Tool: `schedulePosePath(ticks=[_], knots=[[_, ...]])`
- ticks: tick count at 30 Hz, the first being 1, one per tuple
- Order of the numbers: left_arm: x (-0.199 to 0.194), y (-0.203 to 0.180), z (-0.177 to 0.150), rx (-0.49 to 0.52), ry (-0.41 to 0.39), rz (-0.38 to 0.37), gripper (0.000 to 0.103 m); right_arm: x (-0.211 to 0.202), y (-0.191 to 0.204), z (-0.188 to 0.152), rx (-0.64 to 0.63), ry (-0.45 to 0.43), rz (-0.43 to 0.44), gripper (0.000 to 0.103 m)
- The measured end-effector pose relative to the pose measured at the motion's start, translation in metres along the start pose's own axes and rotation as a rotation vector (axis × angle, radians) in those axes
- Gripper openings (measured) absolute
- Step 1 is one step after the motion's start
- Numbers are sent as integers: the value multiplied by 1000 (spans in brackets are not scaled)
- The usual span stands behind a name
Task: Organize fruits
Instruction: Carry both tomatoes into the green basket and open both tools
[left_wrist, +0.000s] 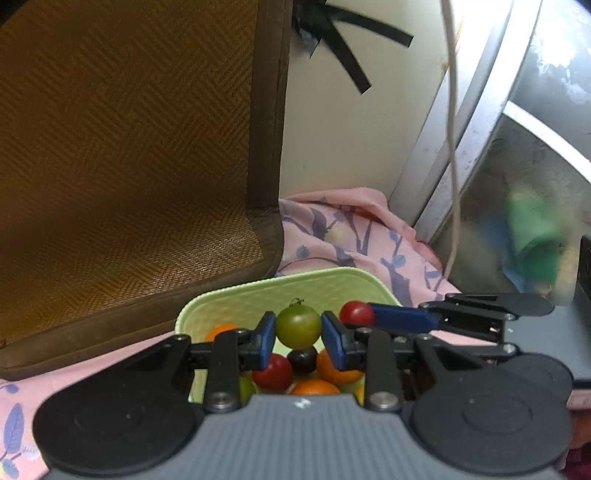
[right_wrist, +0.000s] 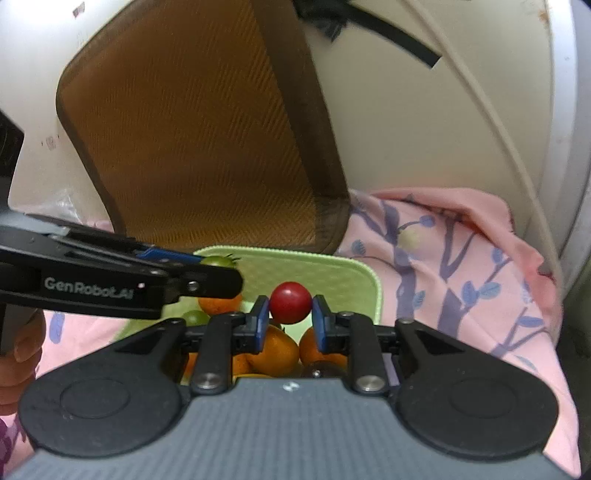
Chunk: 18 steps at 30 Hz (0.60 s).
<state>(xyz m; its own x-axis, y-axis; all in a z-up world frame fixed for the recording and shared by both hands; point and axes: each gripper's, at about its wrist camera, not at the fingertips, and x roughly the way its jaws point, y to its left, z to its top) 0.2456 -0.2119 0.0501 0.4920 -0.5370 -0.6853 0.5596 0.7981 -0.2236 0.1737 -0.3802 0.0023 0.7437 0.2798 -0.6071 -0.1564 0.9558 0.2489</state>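
A pale green tray (left_wrist: 258, 291) sits on a pink cloth (right_wrist: 461, 266) printed with purple branches and leaves, its far left rim close against the brown border of a woven mat (left_wrist: 122, 155) that stands up behind it, so there is little room on that side; to the right of the tray the cloth lies open, rumpled into folds toward a pale wall and a grey frame (left_wrist: 461, 147). A thin pale cord (left_wrist: 453, 147) hangs down near that frame. The left gripper (left_wrist: 298, 334) is held above the tray, its blue pads narrowed onto a green tomato (left_wrist: 298, 326), which is round with no clear long axis, its small dark stem pointing up. The right gripper (right_wrist: 290, 314) is just beside it to the right, also over the tray, its pads pressed on a smooth, glossy red tomato (right_wrist: 290, 302), round, with no stem in view. Both fruits are lifted clear of the heap below. In the tray lie several orange tomatoes (right_wrist: 275, 349), a second red one (left_wrist: 272, 373), a dark, nearly black one (left_wrist: 303, 360) and another green one (right_wrist: 195, 317), packed touching each other at the near end, while the far part of the tray floor is bare. At the left edge of the right wrist view a hand (right_wrist: 18, 354) grips the left gripper's handle.
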Motion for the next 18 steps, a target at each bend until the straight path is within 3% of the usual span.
schedulePosePath(ticks=[14, 16, 18], knots=[[16, 6, -3, -31, 11, 88, 30, 8, 4, 1, -20, 9, -13, 29], [15, 5, -3, -31, 7, 109, 41, 9, 4, 2, -18, 9, -18, 29], [13, 4, -3, -24, 0, 127, 44, 9, 4, 2, -12, 9, -23, 34]])
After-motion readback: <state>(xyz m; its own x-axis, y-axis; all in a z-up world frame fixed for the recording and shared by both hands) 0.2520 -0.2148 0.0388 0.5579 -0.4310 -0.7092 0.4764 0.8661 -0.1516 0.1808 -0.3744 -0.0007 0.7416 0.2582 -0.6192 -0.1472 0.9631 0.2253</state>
